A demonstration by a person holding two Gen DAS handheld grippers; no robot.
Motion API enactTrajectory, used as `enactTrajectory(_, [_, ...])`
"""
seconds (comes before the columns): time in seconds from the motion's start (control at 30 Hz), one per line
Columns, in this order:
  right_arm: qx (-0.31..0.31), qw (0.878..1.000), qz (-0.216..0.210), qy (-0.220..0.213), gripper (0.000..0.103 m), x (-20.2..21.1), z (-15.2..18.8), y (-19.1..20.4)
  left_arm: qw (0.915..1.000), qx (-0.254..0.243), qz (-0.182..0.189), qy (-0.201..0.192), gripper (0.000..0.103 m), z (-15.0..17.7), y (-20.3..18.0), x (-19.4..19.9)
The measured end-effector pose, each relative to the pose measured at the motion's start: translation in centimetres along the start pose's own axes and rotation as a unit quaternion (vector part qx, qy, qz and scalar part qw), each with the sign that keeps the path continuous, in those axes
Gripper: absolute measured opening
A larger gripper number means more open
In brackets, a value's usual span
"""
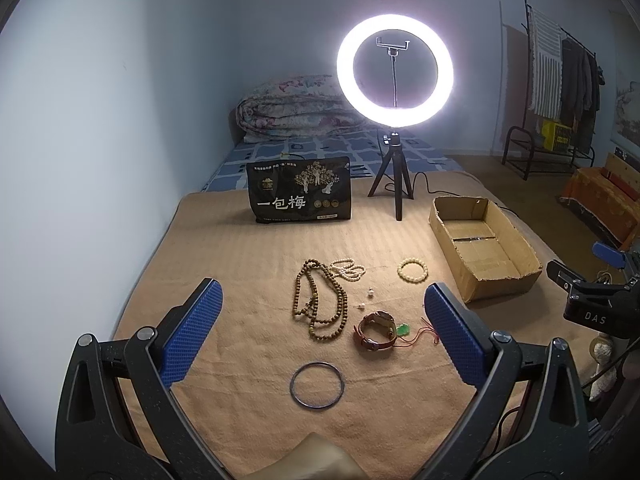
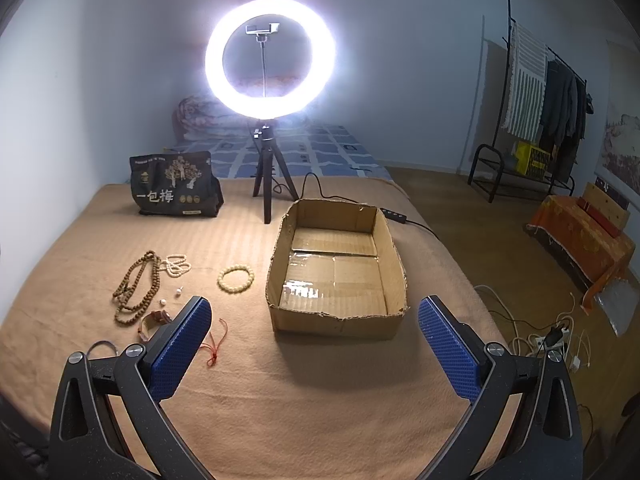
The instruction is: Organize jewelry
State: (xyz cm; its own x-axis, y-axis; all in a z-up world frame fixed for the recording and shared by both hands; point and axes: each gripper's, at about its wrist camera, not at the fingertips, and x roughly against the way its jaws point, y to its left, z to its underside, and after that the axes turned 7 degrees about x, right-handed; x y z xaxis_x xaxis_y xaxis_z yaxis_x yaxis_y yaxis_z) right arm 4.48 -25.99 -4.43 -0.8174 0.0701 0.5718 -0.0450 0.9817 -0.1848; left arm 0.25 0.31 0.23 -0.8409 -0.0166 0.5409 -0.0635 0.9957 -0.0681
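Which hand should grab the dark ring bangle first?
Probably left. The left gripper is open, with the dark bangle lying between its fingers. The right gripper faces the cardboard box instead.

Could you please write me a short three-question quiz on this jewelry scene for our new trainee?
1. True or false: the cardboard box already holds jewelry.
2. Which piece lies nearest the box: A) the dark bangle, B) the pale bead bracelet, C) the brown bead necklace?
3. How do the jaws of the left hand-held gripper and the right hand-held gripper stand, and does either hold anything?

Key:
1. False; only its taped floor shows.
2. B.
3. Both stand wide open and hold nothing.
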Motion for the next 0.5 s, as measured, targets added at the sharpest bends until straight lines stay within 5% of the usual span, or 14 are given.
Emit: enactTrajectory(0.5, [0.002, 1.0, 0.0, 0.002, 0.103, 0.04, 0.16, -0.18, 1.0, -0.001, 0.0, 0.0, 0.103, 0.05, -0.1, 0.04])
